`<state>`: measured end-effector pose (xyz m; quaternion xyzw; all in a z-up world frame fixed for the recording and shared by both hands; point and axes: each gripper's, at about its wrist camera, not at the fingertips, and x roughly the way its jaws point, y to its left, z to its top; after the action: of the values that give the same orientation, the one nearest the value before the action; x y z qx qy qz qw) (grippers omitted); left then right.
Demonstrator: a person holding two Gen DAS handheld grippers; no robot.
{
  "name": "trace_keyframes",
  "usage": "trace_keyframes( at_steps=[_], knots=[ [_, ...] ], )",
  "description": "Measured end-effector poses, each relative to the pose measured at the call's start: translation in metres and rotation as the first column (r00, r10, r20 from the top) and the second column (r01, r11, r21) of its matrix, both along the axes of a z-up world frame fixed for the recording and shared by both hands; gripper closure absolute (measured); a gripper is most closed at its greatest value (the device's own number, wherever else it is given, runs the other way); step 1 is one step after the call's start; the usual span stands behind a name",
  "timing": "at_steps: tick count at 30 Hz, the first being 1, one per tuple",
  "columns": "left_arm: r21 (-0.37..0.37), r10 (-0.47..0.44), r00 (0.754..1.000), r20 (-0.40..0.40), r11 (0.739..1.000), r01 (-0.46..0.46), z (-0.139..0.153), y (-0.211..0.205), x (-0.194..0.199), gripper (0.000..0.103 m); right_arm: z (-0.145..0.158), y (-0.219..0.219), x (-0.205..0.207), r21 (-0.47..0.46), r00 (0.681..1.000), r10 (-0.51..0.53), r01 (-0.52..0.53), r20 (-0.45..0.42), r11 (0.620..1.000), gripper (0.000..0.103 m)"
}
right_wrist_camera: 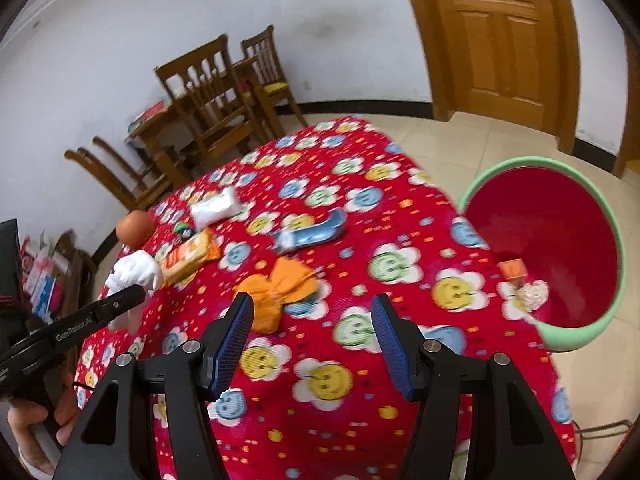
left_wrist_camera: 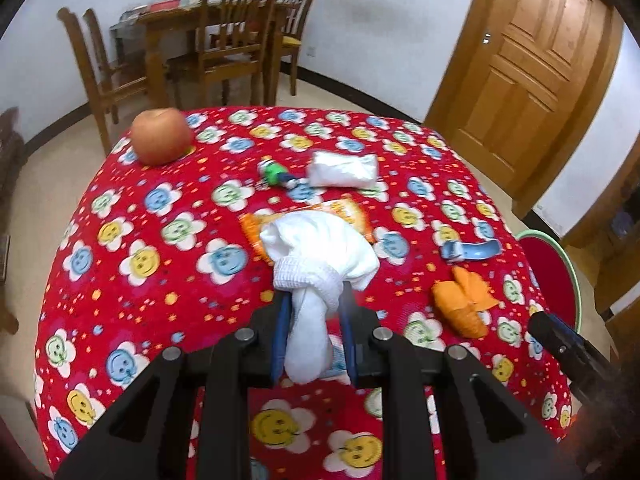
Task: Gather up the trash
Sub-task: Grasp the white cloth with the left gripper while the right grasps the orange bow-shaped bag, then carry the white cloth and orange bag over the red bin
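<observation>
My left gripper [left_wrist_camera: 314, 294] is shut on a crumpled white tissue [left_wrist_camera: 320, 248], held above the red flowered tablecloth [left_wrist_camera: 160, 288]. From the right wrist the same gripper [right_wrist_camera: 120, 300] and tissue [right_wrist_camera: 136, 270] show at the far left. My right gripper [right_wrist_camera: 312, 300] stands open with nothing between its fingers, just short of an orange peel [right_wrist_camera: 276, 292] lying on the cloth. The peel [left_wrist_camera: 464, 304] is also in the left view, with a black part of the right gripper at the right edge. A green-rimmed red bin [right_wrist_camera: 580, 332] stands beside the table on the right.
On the cloth lie an apple [left_wrist_camera: 162, 136], a white tissue packet [left_wrist_camera: 344, 168], a small green item [left_wrist_camera: 276, 172], an orange snack wrapper [right_wrist_camera: 192, 256] and a blue tube [right_wrist_camera: 312, 232]. The bin holds an orange scrap [right_wrist_camera: 512, 270] and crumpled paper [right_wrist_camera: 532, 294]. Wooden chairs [left_wrist_camera: 236, 40] stand behind.
</observation>
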<state>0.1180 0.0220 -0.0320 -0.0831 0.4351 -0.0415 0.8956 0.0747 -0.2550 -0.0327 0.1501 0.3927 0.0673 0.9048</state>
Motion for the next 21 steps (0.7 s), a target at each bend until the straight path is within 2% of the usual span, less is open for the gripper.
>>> trace_keyframes(
  at_steps=[12, 21],
  knots=[
    [-0.018, 0.051, 0.998, -0.026, 0.999, -0.051, -0.014, 0.025, -0.001, 0.080, -0.021, 0.046, 0.023, -0.072, 0.994, 0.095, -0.098, -0.051, 0.993, 0.041],
    [-0.022, 0.063, 0.997, -0.034, 0.998, -0.063, -0.018, 0.031, 0.001, 0.080, -0.035, 0.053, 0.034, -0.083, 0.988, 0.127, -0.135, -0.093, 0.987, 0.063]
  ],
)
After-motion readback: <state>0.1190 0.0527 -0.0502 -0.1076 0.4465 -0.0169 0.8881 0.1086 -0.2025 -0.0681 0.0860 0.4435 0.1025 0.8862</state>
